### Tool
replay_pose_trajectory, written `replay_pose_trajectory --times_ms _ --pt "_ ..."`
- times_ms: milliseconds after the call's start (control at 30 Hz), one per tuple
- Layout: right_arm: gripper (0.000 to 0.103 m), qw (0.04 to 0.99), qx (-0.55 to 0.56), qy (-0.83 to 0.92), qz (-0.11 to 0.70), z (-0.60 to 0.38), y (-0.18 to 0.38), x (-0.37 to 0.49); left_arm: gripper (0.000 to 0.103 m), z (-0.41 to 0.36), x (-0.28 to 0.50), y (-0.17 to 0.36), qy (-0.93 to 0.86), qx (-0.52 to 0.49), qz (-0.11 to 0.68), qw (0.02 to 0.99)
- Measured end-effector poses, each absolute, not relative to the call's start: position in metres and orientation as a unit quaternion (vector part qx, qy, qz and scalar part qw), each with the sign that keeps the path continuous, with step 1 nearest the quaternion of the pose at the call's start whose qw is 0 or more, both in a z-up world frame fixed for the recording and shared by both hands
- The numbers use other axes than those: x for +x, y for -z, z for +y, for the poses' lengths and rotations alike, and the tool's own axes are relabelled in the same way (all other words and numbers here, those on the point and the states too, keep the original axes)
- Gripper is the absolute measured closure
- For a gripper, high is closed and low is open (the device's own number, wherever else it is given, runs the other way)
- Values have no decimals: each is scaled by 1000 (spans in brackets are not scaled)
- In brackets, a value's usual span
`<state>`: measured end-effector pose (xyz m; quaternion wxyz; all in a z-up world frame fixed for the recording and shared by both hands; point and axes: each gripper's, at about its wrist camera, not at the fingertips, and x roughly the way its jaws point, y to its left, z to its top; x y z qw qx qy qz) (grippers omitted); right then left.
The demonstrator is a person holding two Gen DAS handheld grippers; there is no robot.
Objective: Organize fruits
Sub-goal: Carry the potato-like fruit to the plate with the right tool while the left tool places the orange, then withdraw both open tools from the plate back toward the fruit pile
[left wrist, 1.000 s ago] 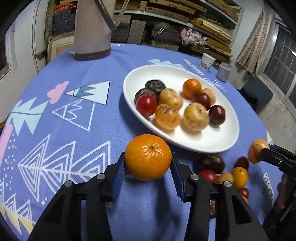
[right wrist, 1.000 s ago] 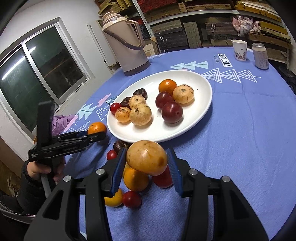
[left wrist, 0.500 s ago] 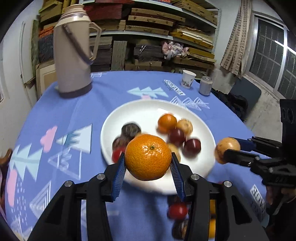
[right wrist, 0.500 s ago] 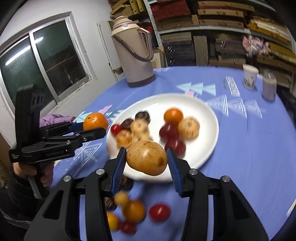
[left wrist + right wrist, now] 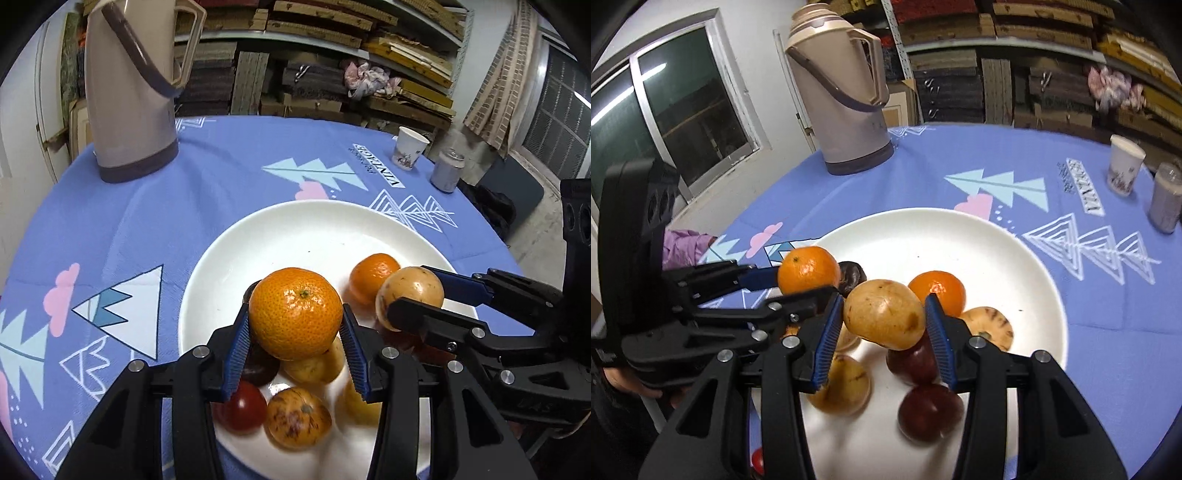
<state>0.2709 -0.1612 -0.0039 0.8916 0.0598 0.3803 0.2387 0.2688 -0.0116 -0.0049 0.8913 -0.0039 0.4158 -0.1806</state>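
Note:
My left gripper (image 5: 295, 332) is shut on an orange tangerine (image 5: 295, 314) and holds it above the near half of the white plate (image 5: 314, 236). My right gripper (image 5: 884, 321) is shut on a tan round fruit (image 5: 882, 314), also above the plate (image 5: 960, 240). The plate holds another tangerine (image 5: 373, 273), a red fruit (image 5: 240, 410), tan speckled fruits (image 5: 297, 417) and dark red ones (image 5: 929, 410). In the left wrist view the right gripper (image 5: 410, 299) sits just right of mine; the right wrist view shows the left one (image 5: 809, 271) at left.
A beige thermos jug (image 5: 129, 92) stands at the back left of the blue patterned tablecloth (image 5: 221, 177). A paper cup (image 5: 410, 147) and a can (image 5: 448, 170) stand at the back right. Shelves with stacked boards lie behind the table.
Both grippers have moved forward from the loose fruit pile near the table edge to over the plate, each still holding its fruit, and have come close together.

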Motion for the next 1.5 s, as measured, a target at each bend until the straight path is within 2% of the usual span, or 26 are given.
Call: replay_pose_trajectory --times_ms 67,133,233,467,533,633,767,1133,1500 --pt "53 884 83 -253 383 -163 7 274 47 -10 271 3 177 -9 412 894" --pt "45 883 101 -256 380 -168 6 273 29 -6 272 -1 165 -14 410 897" --pt "42 886 116 -251 372 -178 3 266 16 -1 264 -7 175 -28 401 899" --pt "25 899 125 -230 350 -203 -6 222 16 -5 231 -14 197 -21 392 898" --pt "16 902 132 -218 350 -211 -5 207 7 -4 219 -12 205 -25 394 896" --pt "9 900 153 -212 349 -222 -3 188 7 -2 201 -8 215 -30 396 892" --pt "9 907 150 -185 346 -230 0 161 4 0 176 -3 207 -25 392 896" --pt "9 919 77 -170 347 -221 13 85 4 16 125 11 190 -18 406 894" --pt "9 919 50 -157 357 -211 25 60 4 21 84 22 188 -21 404 895"
